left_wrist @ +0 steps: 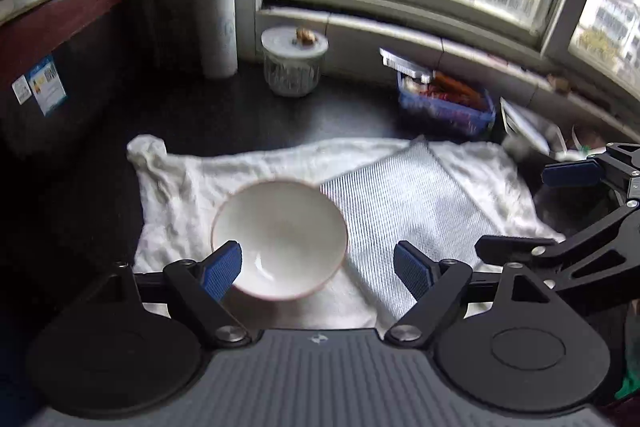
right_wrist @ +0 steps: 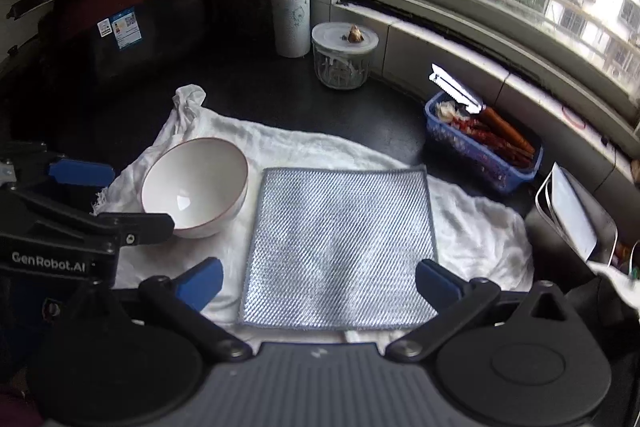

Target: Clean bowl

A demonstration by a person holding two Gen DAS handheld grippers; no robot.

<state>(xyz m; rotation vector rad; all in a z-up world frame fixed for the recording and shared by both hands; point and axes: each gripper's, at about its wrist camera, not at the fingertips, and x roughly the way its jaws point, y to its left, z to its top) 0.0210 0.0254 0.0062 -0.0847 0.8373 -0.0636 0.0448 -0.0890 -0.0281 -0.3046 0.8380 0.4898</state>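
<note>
- The left gripper (left_wrist: 318, 269), black-armed with blue ribbed pads, stands spread wide and grips nothing; its left pad overlaps the near-left rim of the bowl in the left wrist view, though whether it touches cannot be told.
- The right gripper (right_wrist: 318, 285), of the same black and blue build, is likewise spread wide and empty, its two pads set on either side of the near edge of the scouring cloth.
- Each gripper shows in the other's view: the right one at the right edge of the left wrist view, the left one at the left edge of the right wrist view, just beside the bowl.
- The round white ceramic bowl with a thin reddish rim (left_wrist: 279, 238) (right_wrist: 195, 182) sits upright and empty on the left part of the towel.
- The square silver mesh scouring cloth (left_wrist: 404, 215) (right_wrist: 340, 251) lies flat just to the right of the bowl, on the same towel.
- The crumpled white towel (left_wrist: 176, 195) (right_wrist: 476, 227) is spread over the dark countertop (left_wrist: 224, 115) (right_wrist: 256, 95).
- Further back stand an upright white paper-towel roll (left_wrist: 216, 27) (right_wrist: 291, 11) and, beside it, a ribbed glass jar with a white lid (left_wrist: 293, 67) (right_wrist: 343, 57), a small brown lump on the lid.
- To the right, near the window sill, a blue plastic basket (left_wrist: 446, 103) (right_wrist: 482, 151) holds reddish items and a white-handled tool.
</note>
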